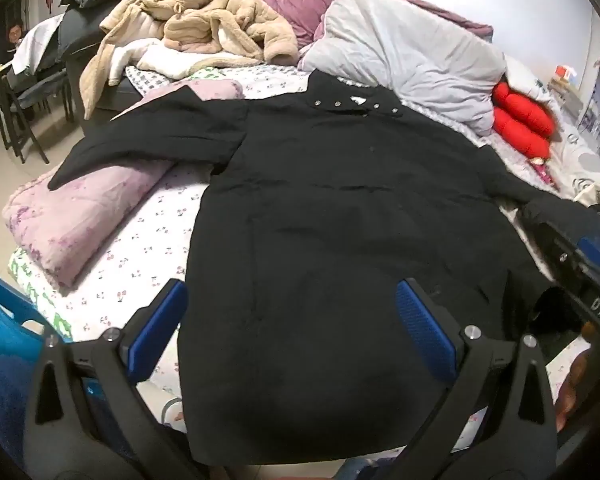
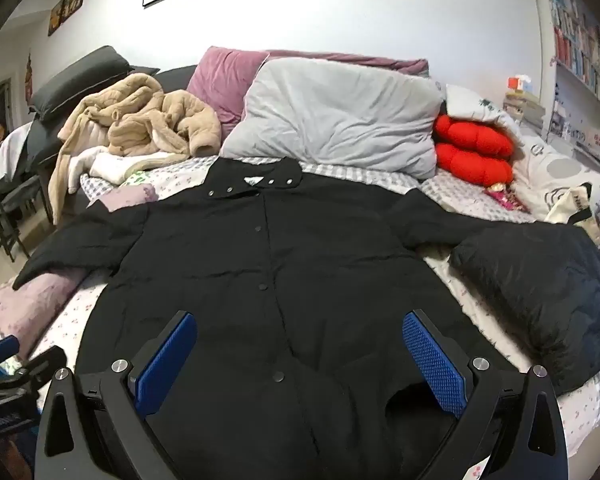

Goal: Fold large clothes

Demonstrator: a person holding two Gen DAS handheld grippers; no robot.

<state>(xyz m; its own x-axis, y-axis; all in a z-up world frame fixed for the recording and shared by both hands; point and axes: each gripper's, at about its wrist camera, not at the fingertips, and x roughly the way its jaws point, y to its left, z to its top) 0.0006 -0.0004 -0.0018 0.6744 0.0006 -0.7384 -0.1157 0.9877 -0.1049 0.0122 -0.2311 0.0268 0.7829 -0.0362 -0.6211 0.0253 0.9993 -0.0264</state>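
Note:
A large black coat [image 1: 340, 200] lies spread face up on the bed, collar at the far end, snaps down its front [image 2: 265, 256]. Its left sleeve [image 1: 148, 140] rests on a folded lilac quilt [image 1: 80, 216]. Its right sleeve [image 2: 428, 216] reaches toward a folded dark padded jacket [image 2: 540, 292]. My left gripper [image 1: 292, 312] hovers open above the coat's lower left part, with nothing between its blue pads [image 1: 424, 332]. My right gripper [image 2: 300, 336] hangs open over the lower front near the hem, empty too. The right gripper's body [image 1: 580, 276] shows at the right edge of the left wrist view.
A heap of beige fleece coats [image 2: 140, 124] lies at the bed's far left. A grey duvet [image 2: 340, 116], red cushions [image 2: 472, 148] and white pillows [image 2: 556, 176] line the headboard. A blue plastic tub [image 1: 4, 320] stands by the bed's near left corner. A person [image 1: 15, 34] sits far left.

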